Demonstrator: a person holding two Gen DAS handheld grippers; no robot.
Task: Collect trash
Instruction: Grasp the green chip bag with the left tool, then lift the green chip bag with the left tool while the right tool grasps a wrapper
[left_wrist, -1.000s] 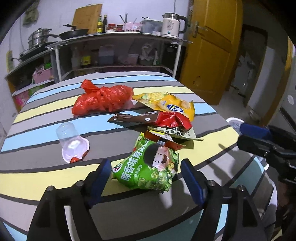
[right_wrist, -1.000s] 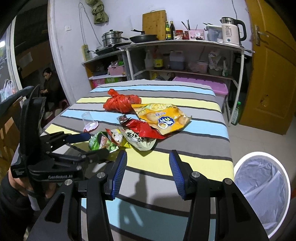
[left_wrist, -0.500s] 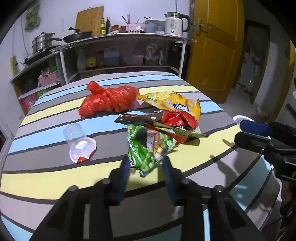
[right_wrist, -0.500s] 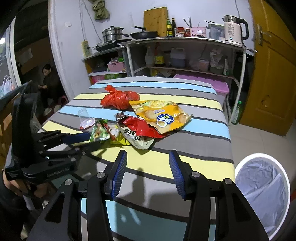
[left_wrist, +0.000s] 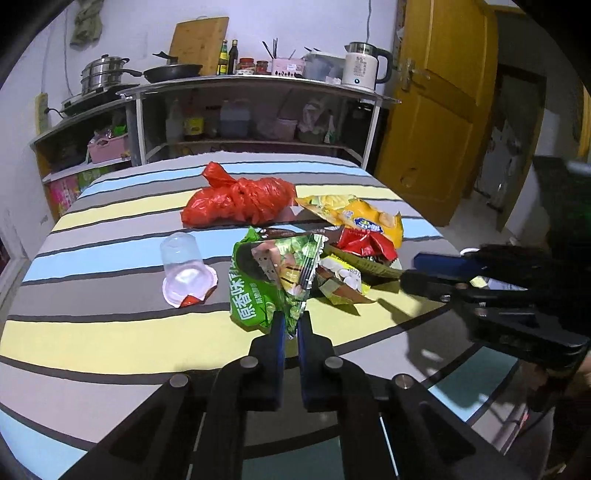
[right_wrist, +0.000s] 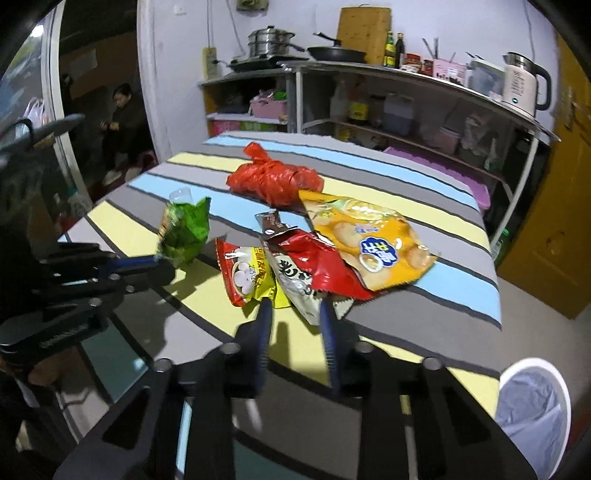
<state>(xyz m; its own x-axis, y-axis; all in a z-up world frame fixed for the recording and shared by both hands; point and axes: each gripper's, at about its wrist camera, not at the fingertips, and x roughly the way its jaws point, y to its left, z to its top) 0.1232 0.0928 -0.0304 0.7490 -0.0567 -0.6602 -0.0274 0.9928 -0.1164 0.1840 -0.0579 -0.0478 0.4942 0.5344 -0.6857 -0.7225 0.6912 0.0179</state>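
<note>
**Green packet pinched, second gripper closing on the pile**

At the bottom centre of my left wrist view, my left gripper (left_wrist: 291, 325) is clamped tight on the lower edge of the green snack packet (left_wrist: 273, 273), which stands up off the striped table (left_wrist: 92, 339). In the right wrist view, my right gripper (right_wrist: 295, 317) is closing, its jaws either side of the cream wrapper (right_wrist: 295, 284) at the pile's near edge, not yet pressing it. The lined bin (right_wrist: 532, 398) sits lower right.
</note>
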